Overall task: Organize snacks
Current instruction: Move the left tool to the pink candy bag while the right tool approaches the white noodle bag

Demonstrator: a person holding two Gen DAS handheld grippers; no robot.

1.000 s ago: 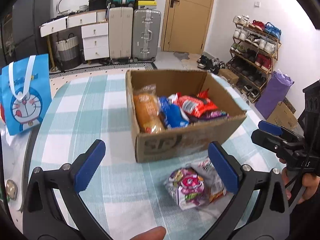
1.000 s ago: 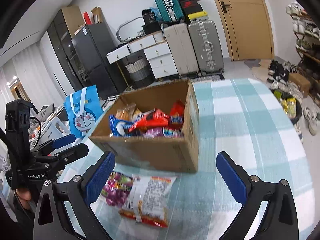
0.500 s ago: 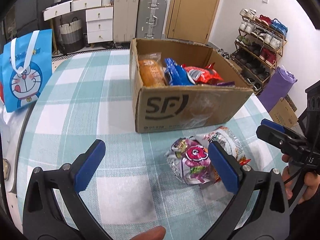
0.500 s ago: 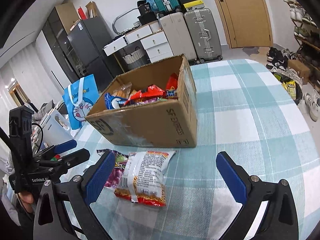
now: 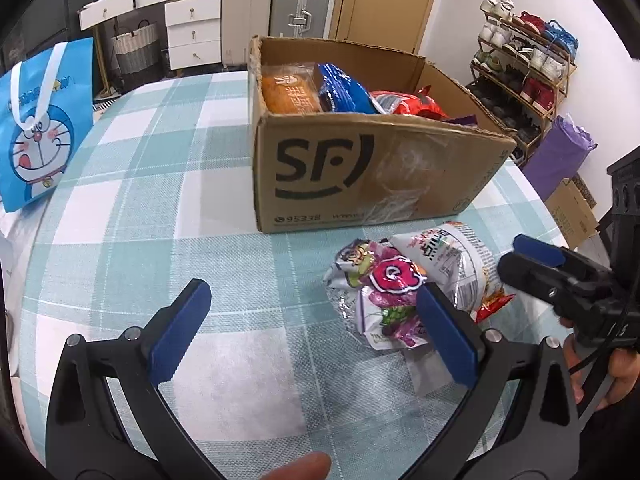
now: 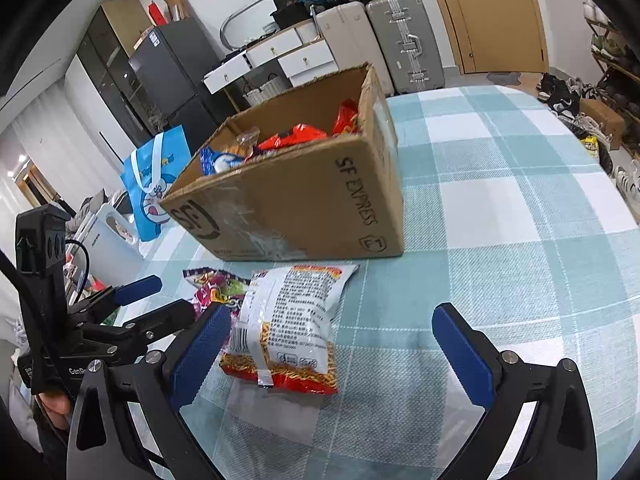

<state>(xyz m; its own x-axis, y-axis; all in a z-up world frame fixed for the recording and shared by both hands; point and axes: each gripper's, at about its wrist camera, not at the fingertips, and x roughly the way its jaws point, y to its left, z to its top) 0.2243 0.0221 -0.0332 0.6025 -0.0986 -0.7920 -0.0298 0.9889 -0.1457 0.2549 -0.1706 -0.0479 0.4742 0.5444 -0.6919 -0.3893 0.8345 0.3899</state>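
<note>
A cardboard SF box (image 5: 360, 172) holding several snack packs stands on the checked tablecloth; it also shows in the right wrist view (image 6: 304, 204). Two packs lie in front of it: a purple-pink bag (image 5: 380, 292) and a white-and-red bag (image 6: 292, 324), the latter also in the left wrist view (image 5: 452, 256). My left gripper (image 5: 312, 336) is open, low over the table, its right finger beside the purple bag. My right gripper (image 6: 332, 352) is open, low over the white-and-red bag, which lies nearer its left finger.
A blue Doraemon bag (image 5: 40, 120) stands at the table's left edge. The table's round edge (image 6: 600, 152) drops off on the right towards shoes on the floor. Suitcases (image 5: 300, 12), drawers and a shoe rack (image 5: 524, 64) stand behind.
Both grippers have come down and forward towards the two loose packs in front of the box. Both stay open. The packs and box have not moved.
</note>
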